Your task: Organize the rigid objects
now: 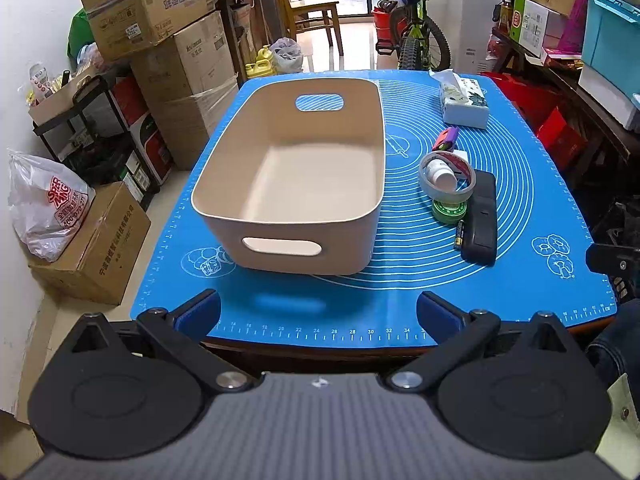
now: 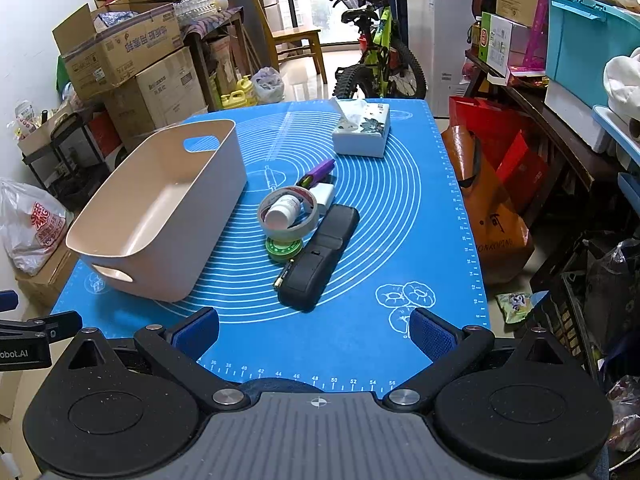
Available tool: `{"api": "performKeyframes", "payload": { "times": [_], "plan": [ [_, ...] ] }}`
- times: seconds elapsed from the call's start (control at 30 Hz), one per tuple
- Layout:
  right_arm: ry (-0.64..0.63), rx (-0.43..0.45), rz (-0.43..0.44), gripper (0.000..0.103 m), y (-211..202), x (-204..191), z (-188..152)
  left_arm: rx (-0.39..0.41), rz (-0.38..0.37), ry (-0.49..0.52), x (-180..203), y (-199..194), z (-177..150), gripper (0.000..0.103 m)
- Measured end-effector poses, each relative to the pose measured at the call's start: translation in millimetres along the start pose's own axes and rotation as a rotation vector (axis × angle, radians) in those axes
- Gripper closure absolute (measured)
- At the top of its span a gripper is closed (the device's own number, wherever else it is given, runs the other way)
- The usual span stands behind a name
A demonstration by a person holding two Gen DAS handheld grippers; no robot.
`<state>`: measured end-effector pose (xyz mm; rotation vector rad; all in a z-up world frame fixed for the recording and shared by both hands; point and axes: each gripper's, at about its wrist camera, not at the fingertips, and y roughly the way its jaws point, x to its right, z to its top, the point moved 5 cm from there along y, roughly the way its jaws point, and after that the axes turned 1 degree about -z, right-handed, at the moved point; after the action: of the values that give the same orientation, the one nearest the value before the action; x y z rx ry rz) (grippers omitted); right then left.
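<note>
While both grippers hang at the near edge of the bench, a blue silicone baking mat (image 1: 520, 184) printed with white rings and ruler marks covers nearly the whole top. On its left side stands a beige rectangular plastic bin with cut-out handles (image 1: 296, 168), upright and empty. To the right of the bin, apart from it, lies a cluster of small things. Farthest back rests a white tissue box with a floral print (image 1: 466, 102), a tissue poking from its top. Nearer, a black oblong case (image 1: 480, 216) lies flat, angled along the mat, with a slim black-and-gold battery (image 1: 459, 234) lying against its left edge. A grey roll of tape (image 1: 446, 174) sits tilted on top of a green round tin (image 1: 448, 210), and a small white pill bottle (image 1: 440, 172) lies on its side inside the roll's ring. Behind the roll lies a purple and red marker-like object (image 1: 445, 140), and the right wrist view shows a small white block (image 2: 323, 194) between it and the case. The left gripper (image 1: 318, 314) and the right gripper (image 2: 314, 334) both have their blue-padded jaws spread wide apart, holding nothing, above the mat's near ruler edge.
</note>
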<state>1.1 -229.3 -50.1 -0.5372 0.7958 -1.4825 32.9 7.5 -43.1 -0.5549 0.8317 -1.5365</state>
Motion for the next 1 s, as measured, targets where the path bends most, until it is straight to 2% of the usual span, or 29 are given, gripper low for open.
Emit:
{"api": "performKeyframes", "payload": {
  "times": [0.6,1.0],
  "plan": [
    [0.011,-0.016,-0.014,0.002,12,-3,5,0.002,-0.005,0.004,-14,9,9,0.000],
    [0.030,0.000,-0.025,0.002,43,-5,29,0.012,0.007,0.028,-49,53,46,0.000]
  ]
}}
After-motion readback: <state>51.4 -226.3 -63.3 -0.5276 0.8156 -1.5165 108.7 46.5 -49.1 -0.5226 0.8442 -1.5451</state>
